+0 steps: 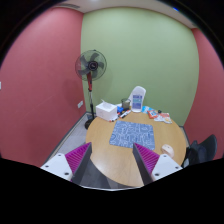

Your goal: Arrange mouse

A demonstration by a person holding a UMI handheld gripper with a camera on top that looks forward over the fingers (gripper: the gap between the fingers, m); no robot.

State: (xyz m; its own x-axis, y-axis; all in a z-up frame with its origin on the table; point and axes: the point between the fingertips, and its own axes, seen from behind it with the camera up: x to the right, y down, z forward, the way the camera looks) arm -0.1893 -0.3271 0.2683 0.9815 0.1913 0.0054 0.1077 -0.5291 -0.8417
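Between my two fingers, nothing at all: the gripper (112,165) hangs wide open above the near edge of the table, its jaws spread well apart and holding nothing. I see the pink pads (79,157) angled on the inner faces, one on each side, with bare wood showing in the gap between them.

Just ahead of the fingertips is the round wooden table (100,135). Beyond the fingers, near the middle of it, lies a blue patterned mat (131,134), roughly square and flat on the wood. I am looking for the mouse and I cannot pick it out for certain. A small pale object (167,151) sits on the table just beside my right finger, near the table's edge, and that may be it, but it is too small for me to say.

Farther back, along the far side of the table, I see a white box (105,109), then a blue and white container (137,98) standing upright, and a red item (160,117) lying flat off to the right of those. Small bits lie between them that I cannot name.

Past the table, a pedestal fan (91,68) stands on the floor by the pink wall (40,70), where it meets the green wall (140,45). On my right, close beside the table, something dark (203,150) stands, perhaps a chair.
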